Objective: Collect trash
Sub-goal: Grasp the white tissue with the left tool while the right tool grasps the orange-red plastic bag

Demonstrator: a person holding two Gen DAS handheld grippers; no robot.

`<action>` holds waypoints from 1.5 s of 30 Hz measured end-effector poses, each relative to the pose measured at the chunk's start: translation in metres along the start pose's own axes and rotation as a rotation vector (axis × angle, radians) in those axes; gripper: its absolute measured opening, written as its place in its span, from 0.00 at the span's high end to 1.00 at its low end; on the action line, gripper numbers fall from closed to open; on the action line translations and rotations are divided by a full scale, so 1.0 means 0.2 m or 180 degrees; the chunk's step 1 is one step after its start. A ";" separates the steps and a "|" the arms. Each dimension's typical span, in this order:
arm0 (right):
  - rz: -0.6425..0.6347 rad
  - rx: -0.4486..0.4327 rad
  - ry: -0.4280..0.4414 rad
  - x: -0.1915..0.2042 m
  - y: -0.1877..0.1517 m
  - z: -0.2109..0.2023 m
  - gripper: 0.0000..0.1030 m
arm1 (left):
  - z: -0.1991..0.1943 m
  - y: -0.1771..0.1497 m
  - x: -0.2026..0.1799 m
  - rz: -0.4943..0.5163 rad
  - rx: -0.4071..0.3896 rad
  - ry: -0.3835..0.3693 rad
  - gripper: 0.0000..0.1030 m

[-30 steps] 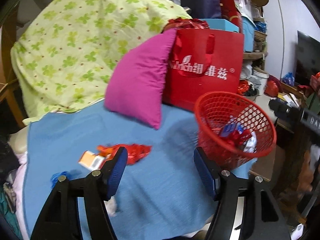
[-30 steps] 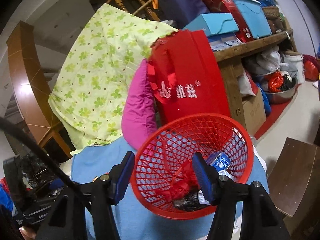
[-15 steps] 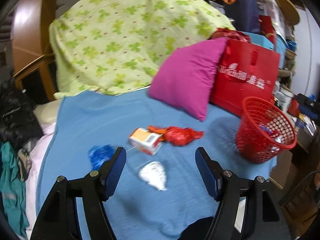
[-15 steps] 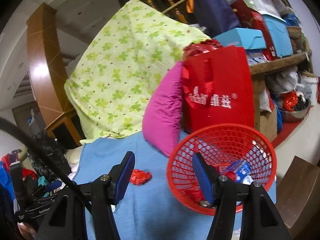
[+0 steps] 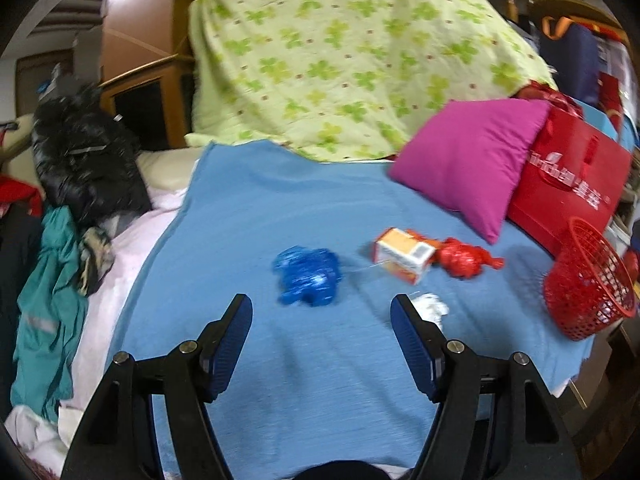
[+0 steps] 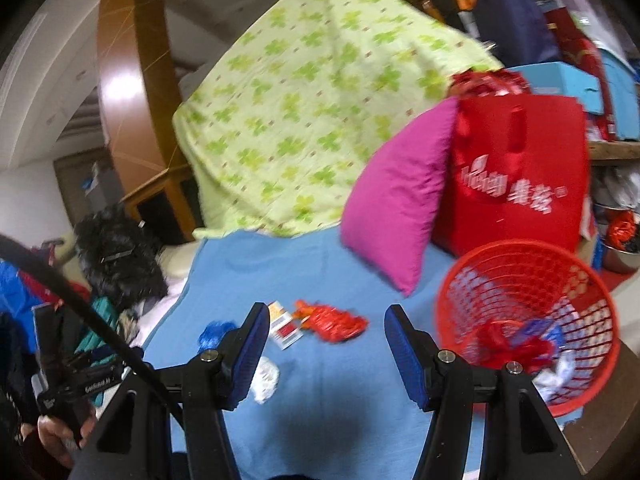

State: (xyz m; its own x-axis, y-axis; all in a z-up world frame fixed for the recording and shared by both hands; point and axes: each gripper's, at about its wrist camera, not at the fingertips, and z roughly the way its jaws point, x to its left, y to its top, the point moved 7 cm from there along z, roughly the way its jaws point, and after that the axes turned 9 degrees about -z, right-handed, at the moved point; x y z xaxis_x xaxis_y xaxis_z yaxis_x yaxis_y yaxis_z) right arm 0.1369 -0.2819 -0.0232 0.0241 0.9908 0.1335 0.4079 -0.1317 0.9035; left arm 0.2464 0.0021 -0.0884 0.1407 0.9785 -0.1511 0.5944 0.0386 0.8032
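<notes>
Trash lies on the blue blanket (image 5: 280,208): a crumpled blue wrapper (image 5: 308,276), an orange-white carton (image 5: 404,255), a red wrapper (image 5: 464,261) and a white crumpled paper (image 5: 432,307). A red mesh basket (image 5: 588,288) holding trash stands at the blanket's right edge. My left gripper (image 5: 322,338) is open and empty, just short of the blue wrapper. My right gripper (image 6: 326,344) is open and empty above the blanket, with the carton (image 6: 283,326) and red wrapper (image 6: 332,322) ahead and the basket (image 6: 528,312) to its right.
A magenta pillow (image 5: 468,160) leans on a red shopping bag (image 5: 572,184) at the back right. A green-patterned quilt (image 5: 352,56) is piled behind. Dark and teal clothes (image 5: 72,208) lie left of the blanket. Cluttered shelves stand at the far right.
Both grippers swung left, away from the basket and toward the loose trash. The blue wrapper now sits between the left fingers' line of sight. Both stayed open and empty.
</notes>
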 end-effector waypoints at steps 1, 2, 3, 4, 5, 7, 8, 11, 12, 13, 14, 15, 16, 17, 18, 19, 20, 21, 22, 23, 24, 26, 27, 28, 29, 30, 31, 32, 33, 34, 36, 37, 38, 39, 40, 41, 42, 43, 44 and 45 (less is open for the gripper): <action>-0.0044 0.0060 0.0041 0.04 -0.02 0.04 0.38 | 0.01 -0.01 0.03 -0.0033 0.0010 0.0020 0.30; -0.0075 0.0102 0.0066 0.07 -0.03 0.07 0.38 | 0.02 -0.02 0.08 -0.0077 0.0032 0.0047 0.30; -0.0107 0.0154 0.0098 0.11 -0.04 0.11 0.38 | 0.03 -0.03 0.09 -0.0097 0.0048 0.0061 0.30; -0.0139 0.0219 0.0138 0.14 -0.06 0.15 0.38 | 0.04 -0.04 0.12 -0.0122 0.0078 0.0075 0.30; -0.0159 0.0260 0.0166 0.17 -0.08 0.18 0.38 | 0.06 -0.05 0.14 -0.0148 0.0118 0.0088 0.30; -0.0204 0.0335 0.0220 0.22 -0.11 0.25 0.38 | 0.09 -0.08 0.17 -0.0196 0.0178 0.0099 0.30; -0.0225 0.0369 0.0230 0.23 -0.13 0.28 0.38 | 0.10 -0.08 0.18 -0.0208 0.0201 0.0094 0.30; -0.0249 0.0462 0.0234 0.23 -0.16 0.37 0.38 | 0.14 -0.11 0.17 -0.0209 0.0264 0.0070 0.30; -0.0233 0.0507 0.0226 0.22 -0.18 0.41 0.38 | 0.16 -0.11 0.16 -0.0202 0.0289 0.0044 0.30; -0.0206 0.0557 0.0215 0.20 -0.19 0.45 0.38 | 0.17 -0.12 0.14 -0.0202 0.0311 0.0019 0.30; -0.0181 0.0598 0.0207 0.18 -0.20 0.49 0.38 | 0.19 -0.12 0.12 -0.0207 0.0346 -0.0020 0.30; -0.0155 0.0638 0.0199 0.16 -0.21 0.53 0.38 | 0.21 -0.13 0.10 -0.0212 0.0389 -0.0070 0.30; -0.0139 0.0673 0.0185 0.14 -0.21 0.58 0.38 | 0.22 -0.14 0.07 -0.0211 0.0426 -0.0114 0.30; -0.0134 0.0706 0.0165 0.11 -0.22 0.63 0.38 | 0.25 -0.15 0.03 -0.0193 0.0475 -0.0172 0.30; -0.0137 0.0728 0.0150 0.09 -0.21 0.69 0.38 | 0.27 -0.16 -0.01 -0.0174 0.0520 -0.0219 0.30; -0.0142 0.0745 0.0141 0.08 -0.21 0.72 0.38 | 0.29 -0.17 -0.04 -0.0158 0.0565 -0.0264 0.30; -0.0150 0.0770 0.0140 0.06 -0.20 0.78 0.38 | 0.31 -0.19 -0.09 -0.0142 0.0636 -0.0328 0.30; -0.0158 0.0799 0.0145 0.05 -0.20 0.83 0.38 | 0.35 -0.21 -0.14 -0.0134 0.0704 -0.0385 0.30; -0.0168 0.0823 0.0149 0.03 -0.19 0.89 0.38 | 0.36 -0.21 -0.17 -0.0130 0.0740 -0.0416 0.30; -0.0185 0.0849 0.0156 0.02 -0.18 0.95 0.38 | 0.40 -0.23 -0.22 -0.0130 0.0809 -0.0466 0.30; -0.0202 0.0872 0.0159 0.02 -0.17 1.00 0.38 | 0.42 -0.24 -0.24 -0.0139 0.0846 -0.0481 0.30; -0.0256 0.0920 0.0157 0.00 -0.16 1.11 0.38 | 0.50 -0.26 -0.30 -0.0223 0.0988 -0.0550 0.30; -0.0297 0.0948 0.0161 0.00 -0.16 1.17 0.39 | 0.53 -0.26 -0.33 -0.0282 0.1052 -0.0592 0.30; -0.0327 0.0985 0.0165 -0.01 -0.16 1.22 0.39 | 0.56 -0.27 -0.35 -0.0305 0.1079 -0.0596 0.30; -0.0347 0.1041 0.0173 -0.02 -0.17 1.27 0.39 | 0.60 -0.28 -0.38 -0.0340 0.1125 -0.0592 0.30; -0.0352 0.1112 0.0189 -0.03 -0.18 1.33 0.39 | 0.62 -0.28 -0.39 -0.0354 0.1145 -0.0596 0.30; -0.0352 0.1156 0.0198 -0.04 -0.20 1.37 0.39 | 0.65 -0.29 -0.41 -0.0374 0.1181 -0.0606 0.30; -0.0365 0.1216 0.0211 -0.05 -0.21 1.41 0.39 | 0.68 -0.30 -0.44 -0.0403 0.1227 -0.0629 0.30; -0.0398 0.1305 0.0211 -0.05 -0.24 1.46 0.39 | 0.70 -0.31 -0.46 -0.0426 0.1261 -0.0659 0.30; -0.0430 0.1384 0.0203 -0.06 -0.27 1.49 0.39 | 0.72 -0.32 -0.47 -0.0444 0.1293 -0.0683 0.30; -0.0502 0.1561 0.0167 -0.08 -0.34 1.55 0.45 | 0.77 -0.35 -0.50 -0.0477 0.1390 -0.0683 0.30; -0.0518 0.1590 0.0164 -0.09 -0.36 1.57 0.50 | 0.79 -0.37 -0.51 -0.0510 0.1447 -0.0704 0.31; -0.0507 0.1562 0.0192 -0.09 -0.37 1.56 0.52 | 0.80 -0.38 -0.51 -0.0538 0.1492 -0.0723 0.40; -0.0473 0.1484 0.0203 -0.10 -0.37 1.54 0.52 | 0.81 -0.40 -0.51 -0.0548 0.1530 -0.0730 0.54; -0.0433 0.1447 0.0208 -0.11 -0.36 1.52 0.53 | 0.82 -0.42 -0.51 -0.0553 0.1568 -0.0741 0.60; -0.0355 0.1392 0.0220 -0.13 -0.35 1.50 0.54 | 0.82 -0.42 -0.50 -0.0567 0.1571 -0.0756 0.66; -0.0287 0.1330 0.0229 -0.14 -0.34 1.47 0.54 | 0.81 -0.42 -0.49 -0.0595 0.1560 -0.0779 0.73; -0.0231 0.1272 0.0228 -0.15 -0.33 1.43 0.54 | 0.80 -0.42 -0.49 -0.0607 0.1557 -0.0794 0.76; -0.0178 0.1226 0.0228 -0.16 -0.32 1.40 0.54 | 0.77 -0.42 -0.49 -0.0604 0.1538 -0.0807 0.80; -0.0138 0.1196 0.0244 -0.16 -0.32 1.36 0.54 | 0.76 -0.41 -0.49 -0.0586 0.1516 -0.0797 0.82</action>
State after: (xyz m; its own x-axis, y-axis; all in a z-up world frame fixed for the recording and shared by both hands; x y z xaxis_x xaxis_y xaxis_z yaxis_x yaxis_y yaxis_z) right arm 0.3589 -0.2973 -0.1955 -0.0630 0.9879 0.1414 0.7134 -0.0545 0.6986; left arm 0.3037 -0.1274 -0.2278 0.1500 0.8840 -0.4428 0.9102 0.0514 0.4110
